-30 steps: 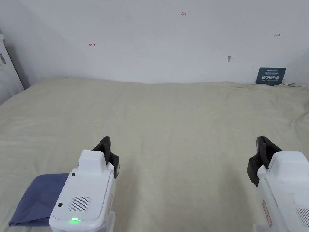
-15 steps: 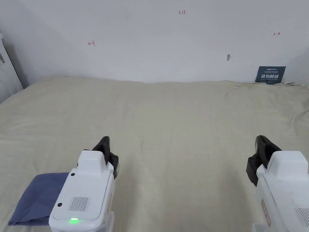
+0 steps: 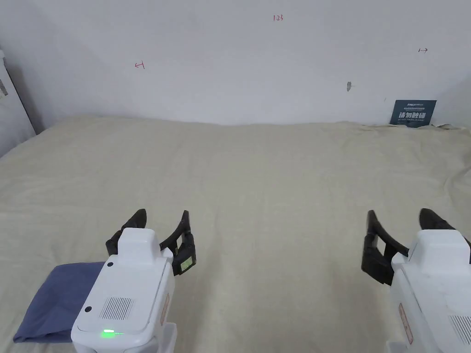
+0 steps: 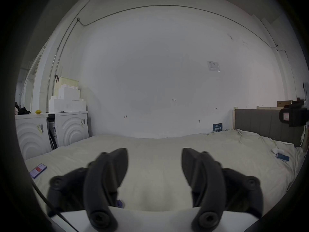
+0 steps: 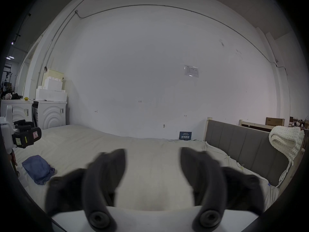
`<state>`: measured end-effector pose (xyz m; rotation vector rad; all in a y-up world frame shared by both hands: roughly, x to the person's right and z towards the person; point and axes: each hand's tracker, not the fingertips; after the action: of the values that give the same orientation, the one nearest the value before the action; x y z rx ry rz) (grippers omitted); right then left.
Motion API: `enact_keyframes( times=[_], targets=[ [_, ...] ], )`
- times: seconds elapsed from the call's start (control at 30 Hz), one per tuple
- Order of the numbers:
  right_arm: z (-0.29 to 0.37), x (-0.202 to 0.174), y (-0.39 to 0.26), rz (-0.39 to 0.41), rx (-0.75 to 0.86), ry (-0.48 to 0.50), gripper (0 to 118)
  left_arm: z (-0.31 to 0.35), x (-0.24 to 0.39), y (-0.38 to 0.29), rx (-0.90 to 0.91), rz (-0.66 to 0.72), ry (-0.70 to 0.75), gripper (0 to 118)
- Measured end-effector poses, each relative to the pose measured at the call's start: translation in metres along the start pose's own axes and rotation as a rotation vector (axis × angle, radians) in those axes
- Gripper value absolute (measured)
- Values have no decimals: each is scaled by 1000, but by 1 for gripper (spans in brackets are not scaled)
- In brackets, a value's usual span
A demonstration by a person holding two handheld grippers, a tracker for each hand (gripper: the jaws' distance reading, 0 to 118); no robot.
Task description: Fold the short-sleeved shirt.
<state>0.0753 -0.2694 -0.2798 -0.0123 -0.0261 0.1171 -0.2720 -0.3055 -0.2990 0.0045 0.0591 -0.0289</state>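
Note:
A blue shirt point(image 3: 57, 301) lies folded in a small bundle on the cream bed sheet point(image 3: 257, 184) at the near left, partly hidden behind my left gripper's white body. The same shirt point(image 5: 37, 168) shows at the lower left of the right gripper view. My left gripper point(image 3: 162, 218) hovers over the sheet just right of the shirt, jaws spread, nothing between them point(image 4: 154, 153). My right gripper point(image 3: 399, 216) hovers over bare sheet at the near right, also open and empty point(image 5: 153, 152).
A white wall point(image 3: 239, 59) backs the bed, with a dark sign point(image 3: 412, 112) leaning at the far right. White appliances point(image 4: 66, 130) stand left of the bed. A phone point(image 4: 38, 168) lies on the sheet's left edge. A grey headboard point(image 5: 242, 145) with a white knit point(image 5: 286, 139) lines the right.
Both grippers have gone from shut to open. They stay in about the same place above the sheet. The shirt has not moved.

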Motion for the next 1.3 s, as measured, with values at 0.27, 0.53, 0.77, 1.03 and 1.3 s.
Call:
enact_keyframes(
  times=[0.27,0.53,0.77,1.03,1.3],
  targets=[
    [2,0,-2,-4,2,4,108,4,2,1,7,-5,-7,118],
    [3,0,0,-12,11,7,111,4,3,0,12,-13,-8,118],
    [4,0,1,-10,12,8,111,3,3,3,15,-7,-2,118],
    [3,1,1,-11,16,6,111,2,4,4,22,-8,-1,118],
    [4,1,2,-9,21,8,111,2,3,3,25,-15,1,118]
  ],
)
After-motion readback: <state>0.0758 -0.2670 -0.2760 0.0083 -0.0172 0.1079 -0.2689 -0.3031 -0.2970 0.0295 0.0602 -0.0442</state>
